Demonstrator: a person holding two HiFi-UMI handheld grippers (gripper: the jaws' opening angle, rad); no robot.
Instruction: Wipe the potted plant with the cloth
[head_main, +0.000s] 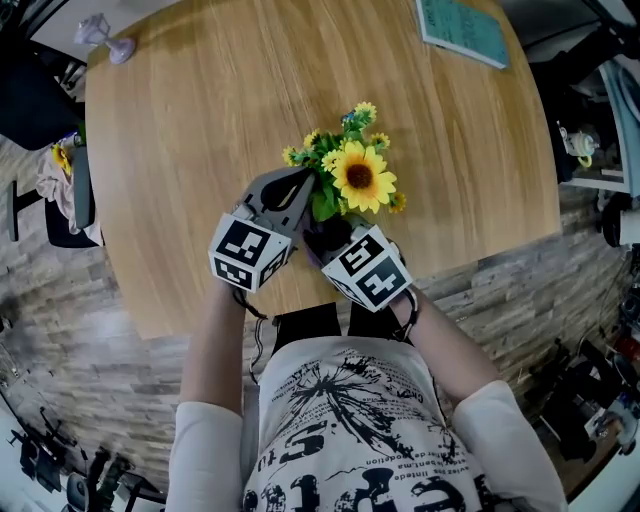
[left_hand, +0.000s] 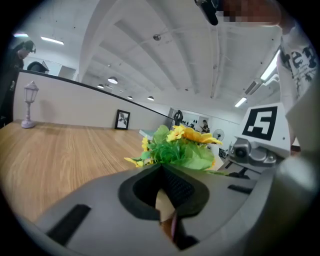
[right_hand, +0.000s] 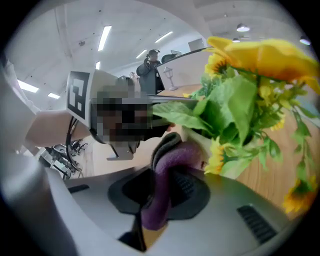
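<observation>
The right tongs (right_hand: 167, 167) pinch the cloth (right_hand: 159, 200) against the potted plant (head_main: 358, 178) to wipe it. The left tongs (left_hand: 161, 168), pressed together beside its leaves, seemingly steady it.

A round wooden table (head_main: 180, 150) stands on a stone-patterned floor (head_main: 90, 370). A small lilac lamp ornament (head_main: 105, 38) stands upright near the table's far left edge. A teal book (head_main: 463, 28) lies flat at its far right edge. A chair (head_main: 60, 190) draped with clothes sits beside the table's left edge.
</observation>
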